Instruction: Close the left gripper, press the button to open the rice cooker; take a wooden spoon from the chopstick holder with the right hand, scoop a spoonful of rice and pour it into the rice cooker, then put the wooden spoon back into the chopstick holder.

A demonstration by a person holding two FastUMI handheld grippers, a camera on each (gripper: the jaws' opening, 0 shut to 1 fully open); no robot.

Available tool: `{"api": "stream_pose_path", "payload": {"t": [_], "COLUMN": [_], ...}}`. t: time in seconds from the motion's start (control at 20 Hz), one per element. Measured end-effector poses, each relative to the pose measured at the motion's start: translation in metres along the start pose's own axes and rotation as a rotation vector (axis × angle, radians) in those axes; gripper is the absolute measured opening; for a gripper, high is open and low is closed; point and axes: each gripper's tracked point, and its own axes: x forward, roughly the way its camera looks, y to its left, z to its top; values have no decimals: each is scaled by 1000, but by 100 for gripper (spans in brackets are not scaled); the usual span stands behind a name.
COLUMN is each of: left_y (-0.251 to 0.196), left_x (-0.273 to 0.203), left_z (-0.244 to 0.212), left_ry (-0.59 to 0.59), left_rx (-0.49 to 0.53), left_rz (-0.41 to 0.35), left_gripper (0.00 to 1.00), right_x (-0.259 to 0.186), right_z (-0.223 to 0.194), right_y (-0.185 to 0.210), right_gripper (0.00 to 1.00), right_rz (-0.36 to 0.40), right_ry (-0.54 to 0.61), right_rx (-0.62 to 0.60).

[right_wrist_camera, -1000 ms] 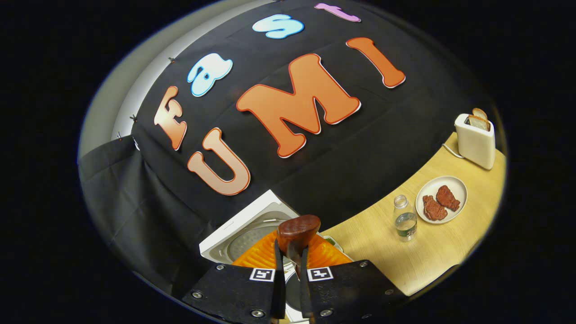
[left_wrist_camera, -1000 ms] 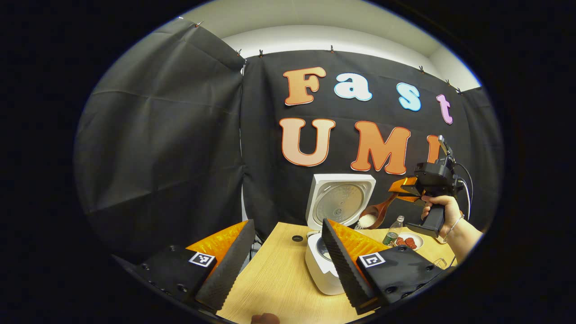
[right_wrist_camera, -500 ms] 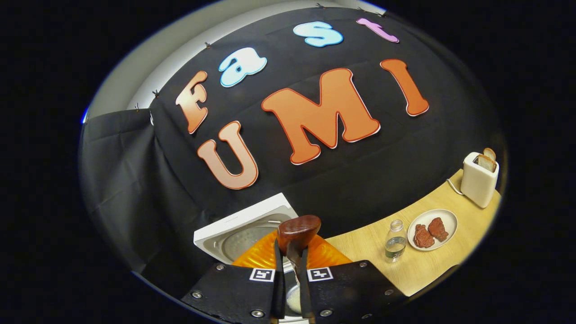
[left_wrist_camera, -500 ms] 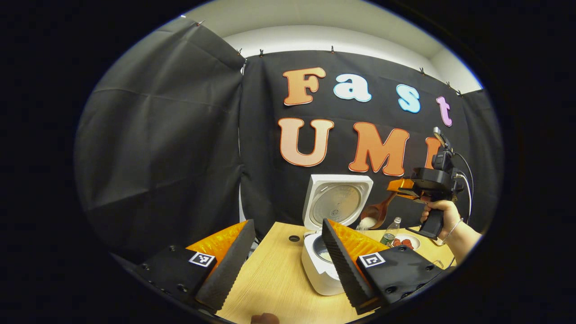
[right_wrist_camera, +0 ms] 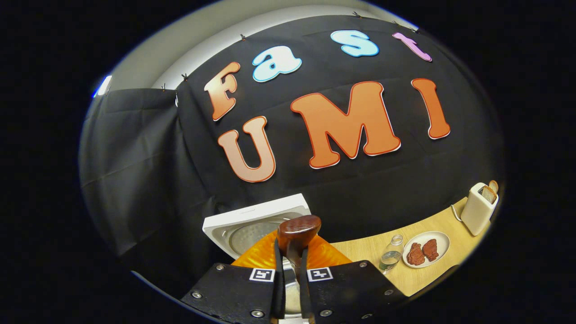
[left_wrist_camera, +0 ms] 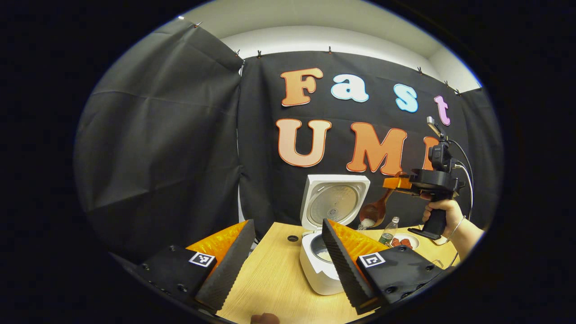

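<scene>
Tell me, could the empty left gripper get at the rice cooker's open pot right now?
Probably yes. The left gripper is open and holds nothing, the rice cooker sits just ahead with its lid up, though the wooden spoon is tipping rice above it.

The right gripper (right_wrist_camera: 288, 288) hid most of the spoon (right_wrist_camera: 298, 231) handle and the cooker (right_wrist_camera: 252, 225) pot. The left gripper's finger (left_wrist_camera: 342, 265) covered the cooker's right side. The chopstick holder's place couldn't be told.

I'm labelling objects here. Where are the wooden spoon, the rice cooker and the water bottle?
wooden spoon (left_wrist_camera: 373, 210): left gripper view, on its bowl.
rice cooker (left_wrist_camera: 315, 271): left gripper view, on its white body.
water bottle (right_wrist_camera: 389, 257): right gripper view, on its clear side.
</scene>
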Motion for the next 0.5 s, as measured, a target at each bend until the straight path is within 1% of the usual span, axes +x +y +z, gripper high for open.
{"api": "stream_pose_path", "payload": {"t": [0.2,0.5], "left_y": [4,7], "left_x": [-4,-10], "left_z": [-1,-3], "left_ry": [-1,4], "left_rx": [1,-7], "left_rz": [8,13], "left_gripper": [100,100], "right_x": [-3,-8], "right_z": [-1,-6], "right_y": [5,25], "right_gripper": [12,12], "right_rz": [-2,54], "right_ry": [-6,-1], "right_rx": [-78,-143]}}
